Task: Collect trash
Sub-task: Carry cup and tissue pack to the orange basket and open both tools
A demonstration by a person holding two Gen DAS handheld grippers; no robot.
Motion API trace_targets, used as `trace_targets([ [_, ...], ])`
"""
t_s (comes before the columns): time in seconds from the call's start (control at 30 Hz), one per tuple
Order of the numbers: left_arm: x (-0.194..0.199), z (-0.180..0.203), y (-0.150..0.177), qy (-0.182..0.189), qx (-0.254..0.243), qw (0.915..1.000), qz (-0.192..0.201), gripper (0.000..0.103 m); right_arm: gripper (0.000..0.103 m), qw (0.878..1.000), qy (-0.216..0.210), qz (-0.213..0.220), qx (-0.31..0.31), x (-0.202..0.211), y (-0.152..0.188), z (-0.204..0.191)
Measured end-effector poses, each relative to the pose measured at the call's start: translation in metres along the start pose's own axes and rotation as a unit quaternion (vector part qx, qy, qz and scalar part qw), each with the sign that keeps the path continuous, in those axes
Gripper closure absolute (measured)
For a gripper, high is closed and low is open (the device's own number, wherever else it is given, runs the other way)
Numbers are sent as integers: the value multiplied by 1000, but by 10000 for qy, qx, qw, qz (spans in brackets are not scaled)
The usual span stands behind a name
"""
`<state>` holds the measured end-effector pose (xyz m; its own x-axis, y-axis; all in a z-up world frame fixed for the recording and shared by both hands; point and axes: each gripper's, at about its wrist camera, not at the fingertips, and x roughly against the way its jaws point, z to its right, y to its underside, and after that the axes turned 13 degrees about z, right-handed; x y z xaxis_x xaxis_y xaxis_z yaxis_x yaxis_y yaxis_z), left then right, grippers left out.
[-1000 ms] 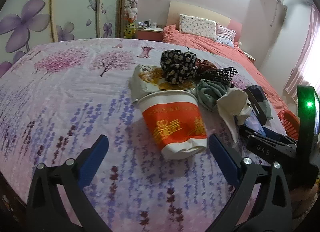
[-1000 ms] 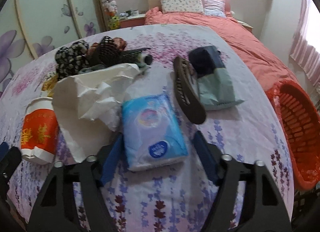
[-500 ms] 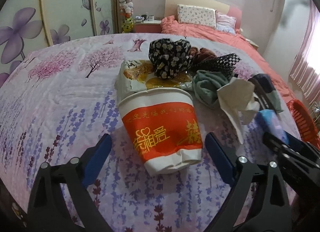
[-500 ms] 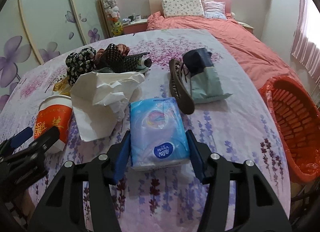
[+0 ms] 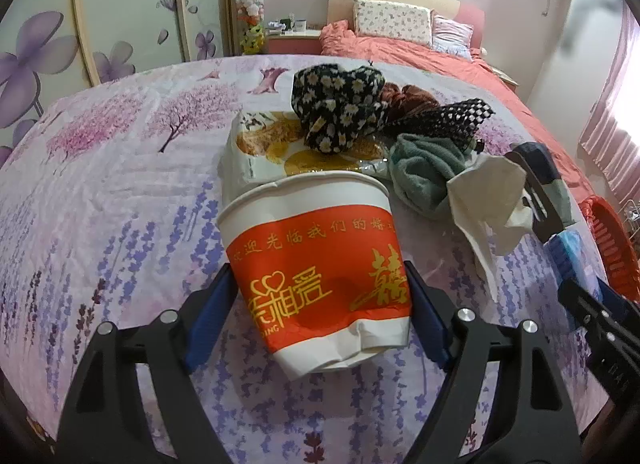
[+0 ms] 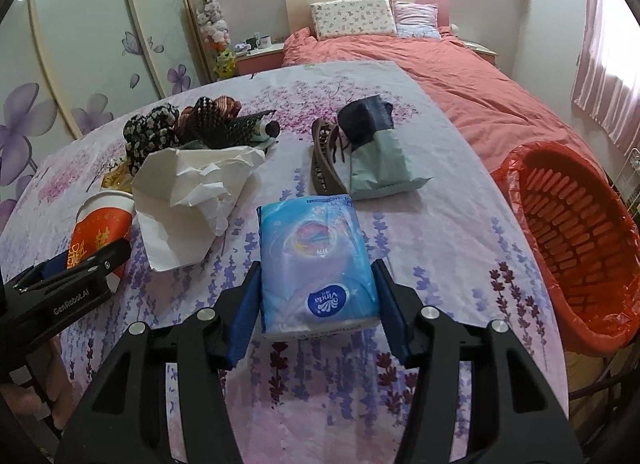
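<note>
My left gripper [image 5: 320,304] straddles the crushed red-and-white paper cup [image 5: 316,260], which lies on its side on the lavender-print tablecloth [image 5: 120,224]. Its jaws have just been closing; the blue pads now meet the cup's walls low down, near the dented base, where the paper resists squeezing best. My right gripper [image 6: 316,304] is clamped on the blue plastic tissue pack [image 6: 316,260], gripped across its narrow width. The orange slotted bin with red liner [image 6: 580,232] stands just beyond the table's right edge, the likely destination.
</note>
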<state>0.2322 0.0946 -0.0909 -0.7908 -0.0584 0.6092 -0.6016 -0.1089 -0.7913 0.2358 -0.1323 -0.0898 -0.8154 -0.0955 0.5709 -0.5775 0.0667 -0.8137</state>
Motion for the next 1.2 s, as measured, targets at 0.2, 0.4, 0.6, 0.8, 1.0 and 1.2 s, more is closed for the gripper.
trace_targets([
  [0.2,20,1,-7,32,-62,9996,261,24,49,9997,3,208,-95,14,-5,9],
  [0.4,43,10,-23,181,-189,9981,565,24,49,9983,66,532,-208,36,-14,25],
  [0.6,66,36,-40,624,-255,9950,732,24,49,9953,213,873,-357,59,-23,46],
  [0.8,82,83,-48,1177,-504,9886,796,24,49,9905,555,1146,-520,79,-27,79],
  [1.0,89,158,-51,1943,-904,9733,816,24,49,9820,1022,1277,-944,88,-26,132],
  [1.2,81,243,-42,2744,-1298,9504,682,24,49,9704,1348,1379,-1451,89,-22,184],
])
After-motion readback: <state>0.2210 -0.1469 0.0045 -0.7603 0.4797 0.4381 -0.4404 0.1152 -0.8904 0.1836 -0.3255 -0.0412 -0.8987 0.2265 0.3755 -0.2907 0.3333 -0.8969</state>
